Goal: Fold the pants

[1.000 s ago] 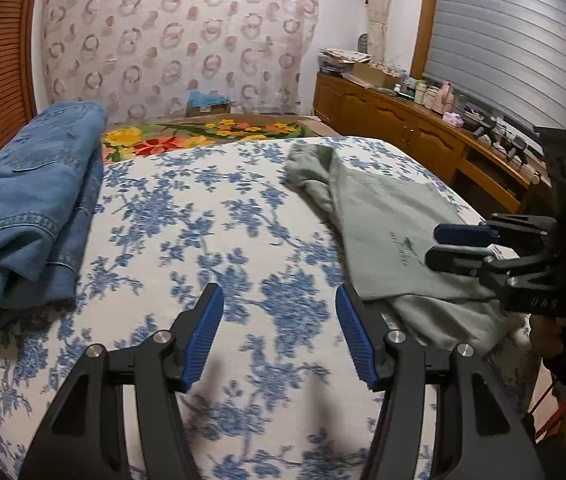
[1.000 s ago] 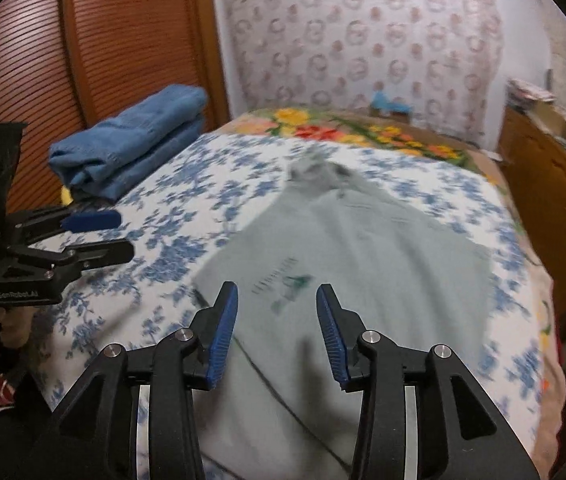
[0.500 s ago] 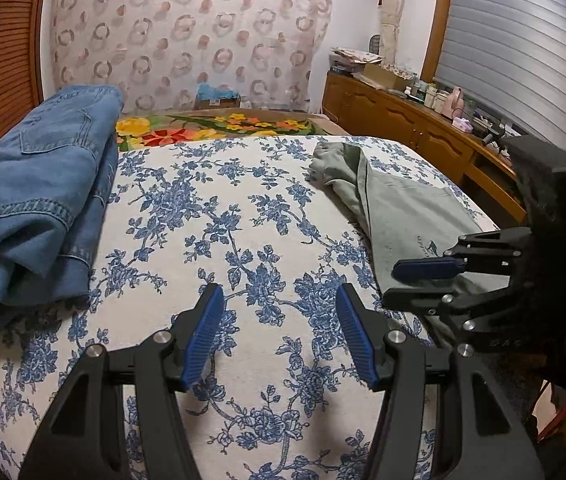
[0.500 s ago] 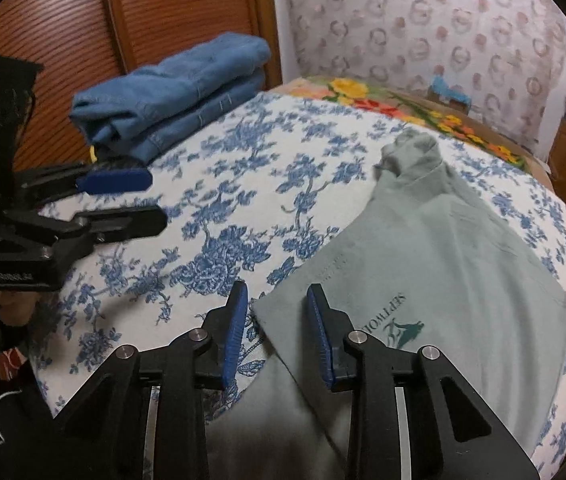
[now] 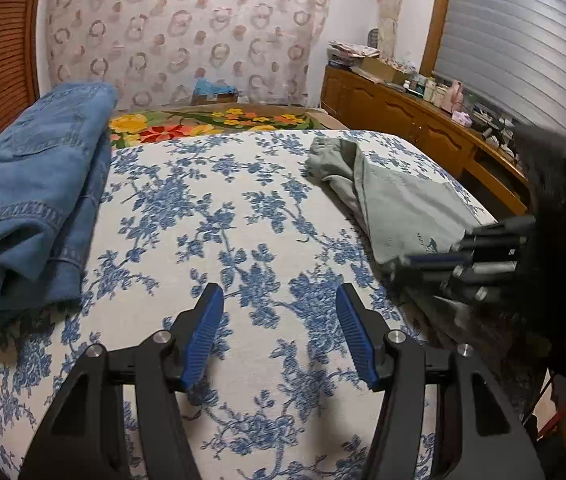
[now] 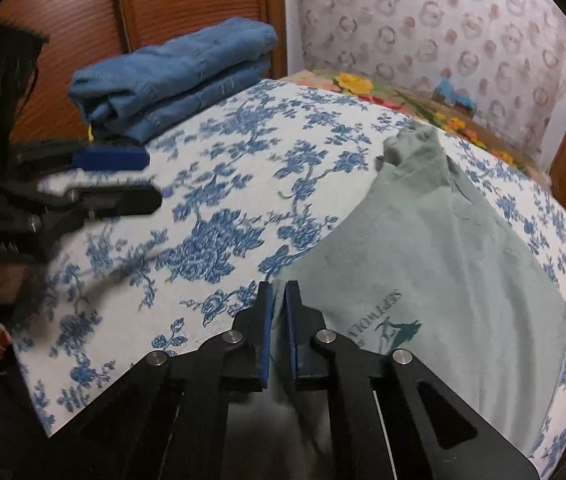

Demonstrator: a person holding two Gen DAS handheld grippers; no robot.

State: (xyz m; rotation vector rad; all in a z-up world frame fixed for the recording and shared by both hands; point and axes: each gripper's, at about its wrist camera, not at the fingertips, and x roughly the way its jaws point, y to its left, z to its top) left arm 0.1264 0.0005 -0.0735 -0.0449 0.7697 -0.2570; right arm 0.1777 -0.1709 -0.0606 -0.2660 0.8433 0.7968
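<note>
Pale green pants (image 6: 443,260) with a dark logo lie spread on the right half of the bed, also visible in the left wrist view (image 5: 395,200). My right gripper (image 6: 279,286) sits at their near left corner, its jaws closing to a narrow gap with the fabric edge pinched between the blue pads. In the left wrist view the right gripper (image 5: 415,260) shows blurred at that same corner. My left gripper (image 5: 279,300) hovers open over the bare flowered sheet, holding nothing, well left of the pants. It appears at the left of the right wrist view (image 6: 151,178).
Folded blue jeans (image 5: 31,184) are stacked at the bed's left edge by a wooden slatted door (image 6: 187,4). The blue-flowered sheet (image 5: 211,208) covers the bed. A wooden cabinet (image 5: 411,116) with clutter runs along the right. A patterned curtain hangs behind.
My right gripper came down toward the near left corner of the green pants and its jaws closed from wide apart onto the edge. The left gripper kept its opening and barely moved.
</note>
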